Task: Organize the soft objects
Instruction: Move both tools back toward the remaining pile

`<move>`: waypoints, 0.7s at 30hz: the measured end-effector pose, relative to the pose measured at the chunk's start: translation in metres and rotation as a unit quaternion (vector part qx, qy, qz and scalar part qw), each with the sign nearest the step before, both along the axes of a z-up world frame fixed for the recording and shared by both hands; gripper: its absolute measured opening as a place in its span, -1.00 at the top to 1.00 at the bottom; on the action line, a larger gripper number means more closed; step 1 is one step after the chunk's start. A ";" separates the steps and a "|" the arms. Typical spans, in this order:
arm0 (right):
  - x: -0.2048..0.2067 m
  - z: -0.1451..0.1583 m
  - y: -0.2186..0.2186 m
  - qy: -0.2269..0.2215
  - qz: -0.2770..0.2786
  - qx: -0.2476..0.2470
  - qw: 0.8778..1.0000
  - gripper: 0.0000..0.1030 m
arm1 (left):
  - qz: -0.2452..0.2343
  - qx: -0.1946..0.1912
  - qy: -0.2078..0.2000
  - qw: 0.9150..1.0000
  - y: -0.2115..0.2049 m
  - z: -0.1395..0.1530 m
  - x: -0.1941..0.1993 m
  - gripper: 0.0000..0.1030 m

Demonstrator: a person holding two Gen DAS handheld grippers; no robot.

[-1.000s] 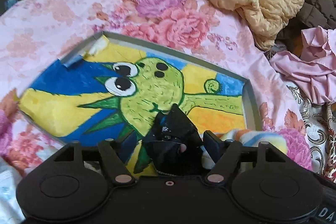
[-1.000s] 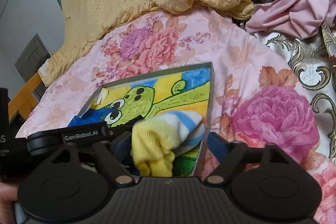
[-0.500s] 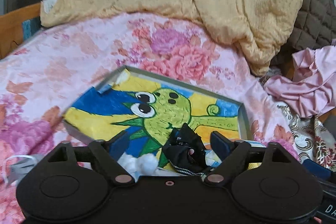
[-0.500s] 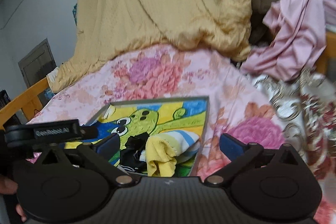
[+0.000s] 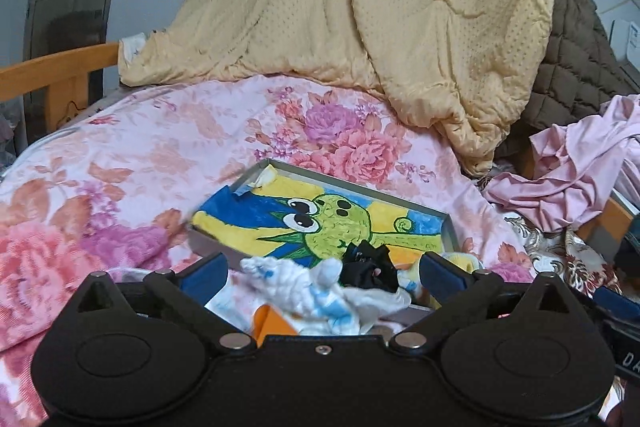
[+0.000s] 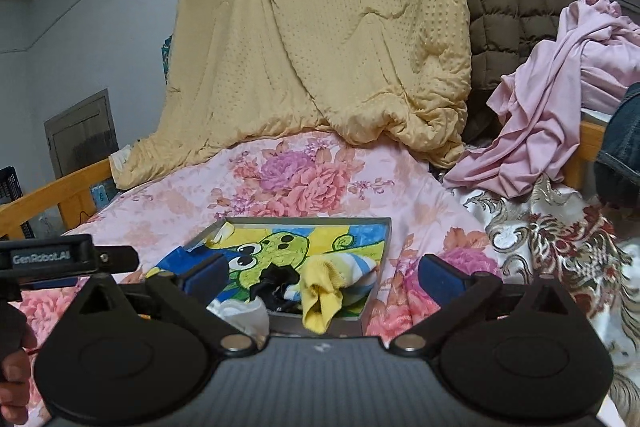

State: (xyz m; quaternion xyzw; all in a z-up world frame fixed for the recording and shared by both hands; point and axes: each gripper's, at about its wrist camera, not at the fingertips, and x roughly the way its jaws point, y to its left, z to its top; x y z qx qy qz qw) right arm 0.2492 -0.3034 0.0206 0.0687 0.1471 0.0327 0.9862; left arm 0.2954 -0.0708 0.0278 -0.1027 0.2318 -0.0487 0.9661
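Tray (image 5: 447, 227) near edge behind gripper bodies

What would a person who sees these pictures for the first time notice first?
The eye goes first to the shallow grey tray lined with a bright cartoon of a green creature, lying on the pink floral bedspread. At its near end lie a yellow striped sock and a small black cloth. Behind, a big yellow quilt hangs over the bed; both grippers are open in the foreground.

Yellow, blue-and-white striped sock (image 6: 336, 283) and black cloth (image 6: 276, 285) on a green-cartoon tray (image 6: 304, 223).
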 end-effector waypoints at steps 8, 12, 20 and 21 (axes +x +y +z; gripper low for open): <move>-0.053 -0.009 0.007 0.013 -0.017 0.003 1.000 -0.99 | -0.017 0.018 -0.009 1.000 0.015 -0.014 -0.057 -0.98; -0.081 -0.016 0.010 0.012 -0.047 0.013 0.999 -0.99 | -0.029 0.023 -0.006 0.999 0.023 -0.022 -0.083 -0.98; -0.115 -0.021 0.019 0.016 -0.076 0.016 0.997 -0.99 | -0.025 0.023 -0.008 0.999 0.042 -0.032 -0.129 -0.98; -0.118 -0.022 0.022 0.019 -0.071 0.015 0.997 -0.99 | -0.024 0.022 -0.008 0.999 0.044 -0.033 -0.133 -0.98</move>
